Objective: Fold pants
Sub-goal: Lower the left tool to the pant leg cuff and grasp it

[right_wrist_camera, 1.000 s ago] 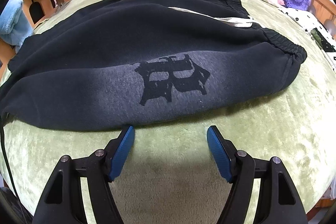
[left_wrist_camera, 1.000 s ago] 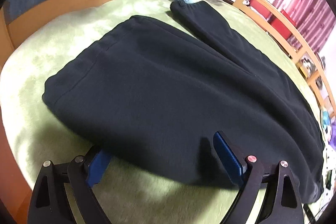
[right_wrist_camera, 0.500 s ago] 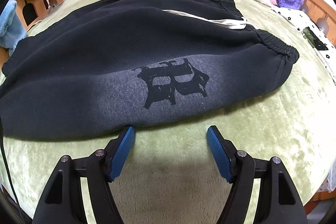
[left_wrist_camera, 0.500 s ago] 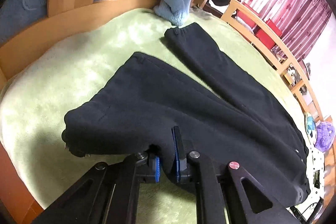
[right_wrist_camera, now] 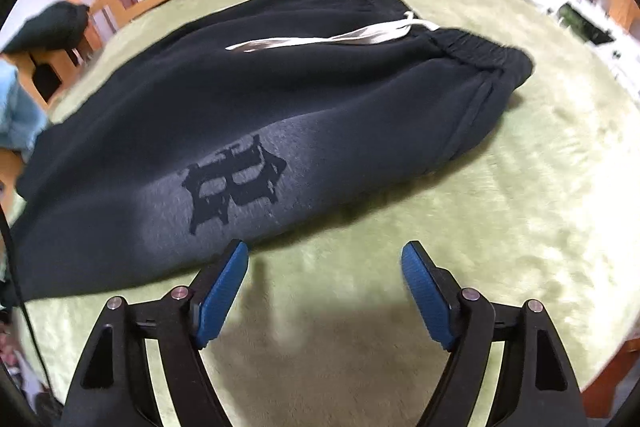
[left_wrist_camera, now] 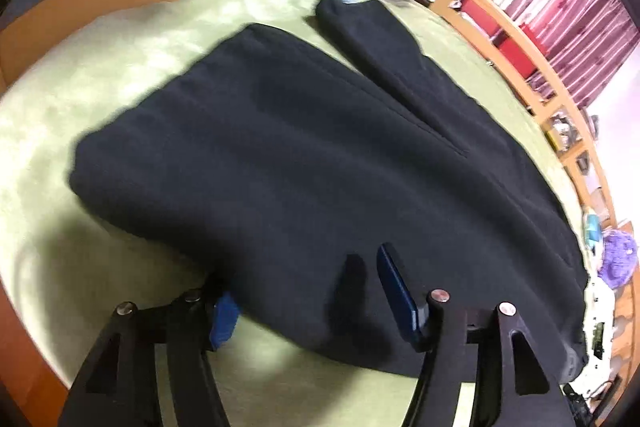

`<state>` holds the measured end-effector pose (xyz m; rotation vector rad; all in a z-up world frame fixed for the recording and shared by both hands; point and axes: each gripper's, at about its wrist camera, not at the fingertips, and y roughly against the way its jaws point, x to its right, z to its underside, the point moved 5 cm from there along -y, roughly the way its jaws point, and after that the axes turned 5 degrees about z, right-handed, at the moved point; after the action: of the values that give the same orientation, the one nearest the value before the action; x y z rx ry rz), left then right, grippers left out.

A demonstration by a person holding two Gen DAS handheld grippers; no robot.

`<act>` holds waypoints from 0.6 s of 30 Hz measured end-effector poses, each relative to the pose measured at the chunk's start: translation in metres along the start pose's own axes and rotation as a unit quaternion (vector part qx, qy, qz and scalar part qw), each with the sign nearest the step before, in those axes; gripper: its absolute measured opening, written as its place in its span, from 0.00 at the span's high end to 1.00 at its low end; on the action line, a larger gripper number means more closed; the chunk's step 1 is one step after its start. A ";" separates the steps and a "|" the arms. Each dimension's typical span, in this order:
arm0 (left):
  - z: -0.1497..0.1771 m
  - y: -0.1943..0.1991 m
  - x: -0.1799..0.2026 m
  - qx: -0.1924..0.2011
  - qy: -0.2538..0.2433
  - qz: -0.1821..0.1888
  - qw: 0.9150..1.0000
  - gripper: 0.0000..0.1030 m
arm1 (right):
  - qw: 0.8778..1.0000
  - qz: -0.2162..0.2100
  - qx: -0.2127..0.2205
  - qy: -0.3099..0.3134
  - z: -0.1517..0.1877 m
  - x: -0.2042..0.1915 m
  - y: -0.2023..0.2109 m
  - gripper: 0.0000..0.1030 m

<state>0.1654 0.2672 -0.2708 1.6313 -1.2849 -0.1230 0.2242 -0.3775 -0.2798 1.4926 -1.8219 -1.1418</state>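
Pants (right_wrist_camera: 248, 115) flat on bed (right_wrist_camera: 540, 187); thick, soft, limp fleece, best pinched at leg hem and waistband; left tongs (left_wrist_camera: 312, 291) released astride edge, right tongs (right_wrist_camera: 324, 283) released, clear.

Two matching tools, black throughout. On the left gripper (left_wrist_camera: 308, 301): two angular black fingers with triangular cut-outs, silver round screw heads at the joints, blue ribbed pads (left_wrist_camera: 394, 291) on the inner faces. Same build on the right gripper (right_wrist_camera: 324, 295): glossy black frame, paired silver screws on each side, textured blue pads (right_wrist_camera: 426, 297), long and slightly curved. No skin, sleeve or markings visible.
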 end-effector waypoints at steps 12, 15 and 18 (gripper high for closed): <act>-0.011 -0.004 -0.003 0.029 0.051 -0.011 0.998 0.28 | 0.994 -0.081 -0.001 -0.072 -0.033 0.020 -0.036 0.22; -0.014 0.002 -0.017 0.046 0.072 -0.032 0.996 0.27 | 0.991 -0.097 -0.003 -0.088 -0.045 0.031 -0.043 0.22; -0.016 -0.004 -0.022 0.044 0.083 -0.029 0.995 0.27 | 0.990 -0.096 0.004 -0.102 -0.055 0.032 -0.053 0.18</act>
<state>0.1681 0.2940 -0.2763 1.7169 -1.1304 0.0355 0.2887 -0.4257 -0.3004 1.6351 -1.8460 -1.4289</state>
